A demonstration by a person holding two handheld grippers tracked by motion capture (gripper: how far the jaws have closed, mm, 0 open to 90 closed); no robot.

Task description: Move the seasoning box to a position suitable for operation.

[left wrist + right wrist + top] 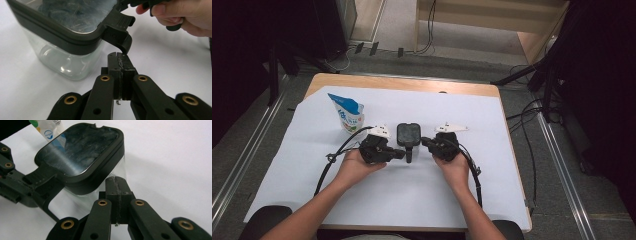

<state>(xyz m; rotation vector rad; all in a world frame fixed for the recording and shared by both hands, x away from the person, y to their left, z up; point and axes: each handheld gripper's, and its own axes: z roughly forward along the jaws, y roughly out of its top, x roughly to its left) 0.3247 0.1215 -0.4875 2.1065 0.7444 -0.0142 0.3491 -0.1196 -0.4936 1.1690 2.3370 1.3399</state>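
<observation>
A clear container [408,134] with a black clip-on lid [80,150] stands mid-table on the white cover. My left gripper [406,154] lies at its near left with the jaws shut and nothing between them. In the left gripper view its tips [119,56] sit just under the lid's opened latch [120,32]; whether they touch it I cannot tell. My right gripper [425,142] is at the container's right, also shut and empty. Its tips [116,180] rest close against the clear wall [117,170] below the lid rim.
A blue and white pouch [347,114] stands upright to the left of the container. The white cover [462,200] spreads over the wooden table [402,82]. Cables trail from both grippers toward the near edge. Dark stands and floor cables surround the table.
</observation>
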